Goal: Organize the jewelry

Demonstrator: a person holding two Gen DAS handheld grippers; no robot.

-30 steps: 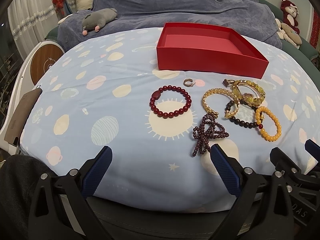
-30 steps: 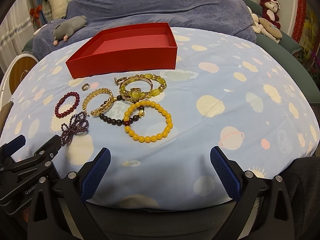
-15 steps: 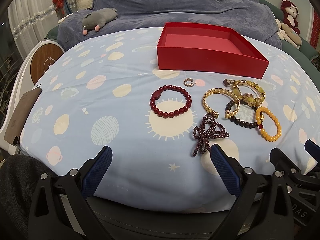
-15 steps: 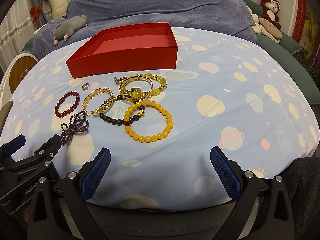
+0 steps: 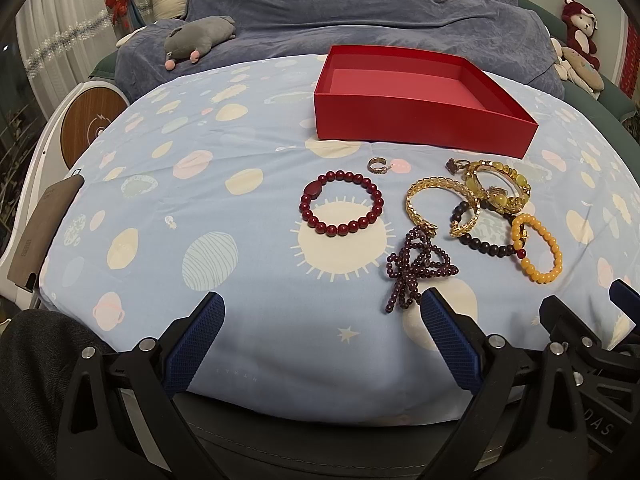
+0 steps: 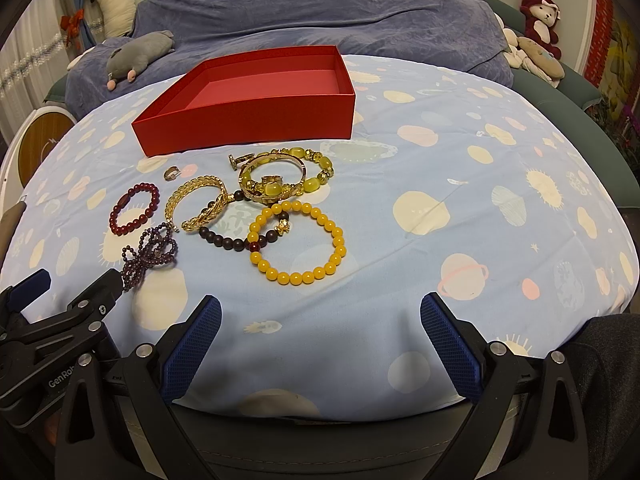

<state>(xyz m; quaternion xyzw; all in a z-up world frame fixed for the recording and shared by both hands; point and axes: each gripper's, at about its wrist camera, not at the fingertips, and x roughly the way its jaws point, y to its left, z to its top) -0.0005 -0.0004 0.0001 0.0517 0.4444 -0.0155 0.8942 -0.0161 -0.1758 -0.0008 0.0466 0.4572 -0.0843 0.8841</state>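
An empty red box [image 5: 416, 120] [image 6: 256, 120] stands at the far side of the blue planet-print cloth [image 5: 200, 220]. In front of it lie a dark red bead bracelet [image 5: 341, 208] [image 6: 134, 208], a small ring [image 5: 377, 165], a gold chain bracelet [image 5: 440, 204] [image 6: 200, 206], a purple bead string [image 5: 416, 268] [image 6: 150, 254], a dark bead bracelet [image 5: 484, 240], a gold and yellow-stone bangle cluster [image 5: 500, 188] [image 6: 280, 178] and a yellow bead bracelet [image 5: 538, 248] [image 6: 298, 238]. My left gripper [image 5: 320, 328] and right gripper [image 6: 318, 330] are open and empty at the near edge.
A grey plush toy [image 5: 200, 38] lies on the blue-grey blanket [image 5: 360, 12] behind the cloth. More plush toys [image 6: 538, 44] sit at the far right. A round wood-faced device [image 5: 90, 124] and a brown flat object [image 5: 40, 232] are at the left.
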